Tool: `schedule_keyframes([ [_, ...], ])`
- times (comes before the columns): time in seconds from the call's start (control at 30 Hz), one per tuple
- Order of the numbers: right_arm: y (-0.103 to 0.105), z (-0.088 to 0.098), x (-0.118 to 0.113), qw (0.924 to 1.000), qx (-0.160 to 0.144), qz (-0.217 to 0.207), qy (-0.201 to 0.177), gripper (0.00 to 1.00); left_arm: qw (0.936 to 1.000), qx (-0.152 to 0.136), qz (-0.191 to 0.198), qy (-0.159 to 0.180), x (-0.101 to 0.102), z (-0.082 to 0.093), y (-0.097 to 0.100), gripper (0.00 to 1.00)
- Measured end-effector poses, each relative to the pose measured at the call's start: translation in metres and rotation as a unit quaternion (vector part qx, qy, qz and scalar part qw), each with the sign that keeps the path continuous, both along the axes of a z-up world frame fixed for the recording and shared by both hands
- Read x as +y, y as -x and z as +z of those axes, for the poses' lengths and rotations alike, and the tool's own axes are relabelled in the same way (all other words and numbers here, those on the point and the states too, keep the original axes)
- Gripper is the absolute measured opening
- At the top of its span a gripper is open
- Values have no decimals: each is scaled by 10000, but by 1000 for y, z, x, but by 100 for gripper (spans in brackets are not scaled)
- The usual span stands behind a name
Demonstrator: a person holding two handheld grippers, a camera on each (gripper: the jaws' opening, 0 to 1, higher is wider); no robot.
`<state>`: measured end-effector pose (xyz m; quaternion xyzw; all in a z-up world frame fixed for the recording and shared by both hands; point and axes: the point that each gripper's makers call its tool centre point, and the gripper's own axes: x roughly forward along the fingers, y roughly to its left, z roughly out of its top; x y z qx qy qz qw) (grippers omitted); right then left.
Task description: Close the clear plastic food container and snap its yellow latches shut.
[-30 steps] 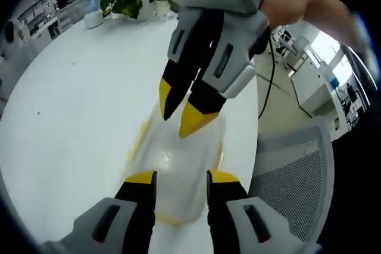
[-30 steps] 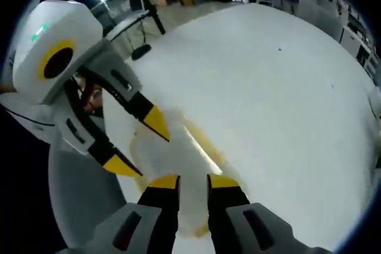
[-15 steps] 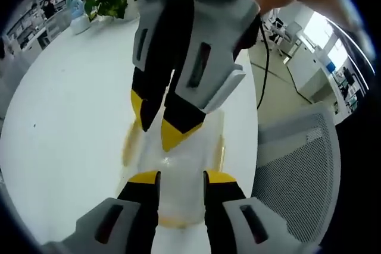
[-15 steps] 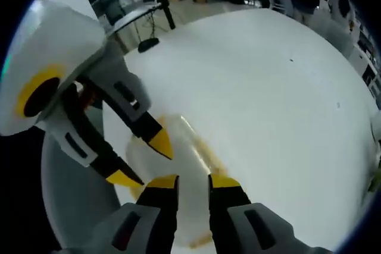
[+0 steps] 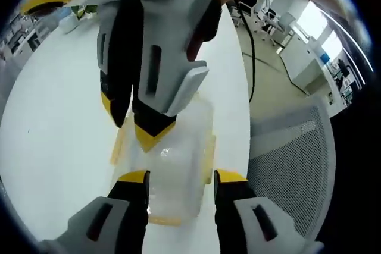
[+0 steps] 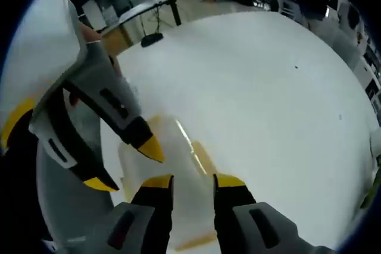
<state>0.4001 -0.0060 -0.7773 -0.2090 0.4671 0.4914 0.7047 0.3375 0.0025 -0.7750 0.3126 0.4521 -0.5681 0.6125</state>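
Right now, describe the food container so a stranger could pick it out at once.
Start from the big round white table; near the edge beside the grey mesh chair, both grippers point down at one spot. There sits the clear plastic food container, a see-through rectangular box. Its yellow latches along the sides set it apart from the plain white tabletop.

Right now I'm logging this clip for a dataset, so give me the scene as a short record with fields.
surface: white table
container: clear plastic food container, lying on the table near its edge
latches: yellow latch along one long side, another on the opposite side
left hand-held gripper: jaws open, straddling the container's near end
right hand-held gripper: jaws apart, tips over the container
nearby: mesh chair beside the table
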Motion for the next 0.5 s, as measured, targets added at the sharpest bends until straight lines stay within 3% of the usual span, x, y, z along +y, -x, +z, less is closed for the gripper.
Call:
schedule_keyframes([
  [0.17,1,0,0,9999,14,124,70,25,9992,-351,-171,-111,2,-3,-1,40],
  [0.27,1,-3,-5,9989,-89,352,306,28,9980,-520,-296,-198,2,-5,0,41],
  [0.5,-1,-3,-1,9978,-95,565,323,30,9954,-809,-404,-326,3,-7,4,45],
])
